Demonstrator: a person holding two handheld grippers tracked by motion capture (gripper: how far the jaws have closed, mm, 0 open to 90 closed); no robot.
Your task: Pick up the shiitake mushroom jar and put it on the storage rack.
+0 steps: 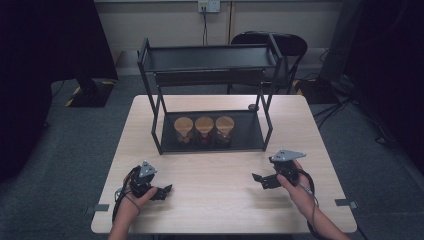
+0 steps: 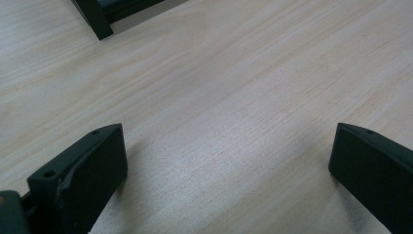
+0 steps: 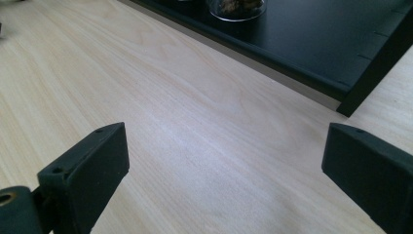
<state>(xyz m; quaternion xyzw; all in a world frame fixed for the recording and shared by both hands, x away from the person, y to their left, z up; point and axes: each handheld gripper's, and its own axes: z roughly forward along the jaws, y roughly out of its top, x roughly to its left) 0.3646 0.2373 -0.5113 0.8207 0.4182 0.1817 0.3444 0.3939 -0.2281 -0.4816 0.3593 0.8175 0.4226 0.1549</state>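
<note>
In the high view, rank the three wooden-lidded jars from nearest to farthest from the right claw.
1. Right jar, on the shelf's bottom tray, closest to the right claw.
2. Middle jar, centre of the row.
3. Left jar, far end of the row.

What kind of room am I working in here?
Probably a lab or office set up for recording: grey carpet, a wooden table, a wall socket and a black stand at the side. On the table a black rack holds three jars.
</note>
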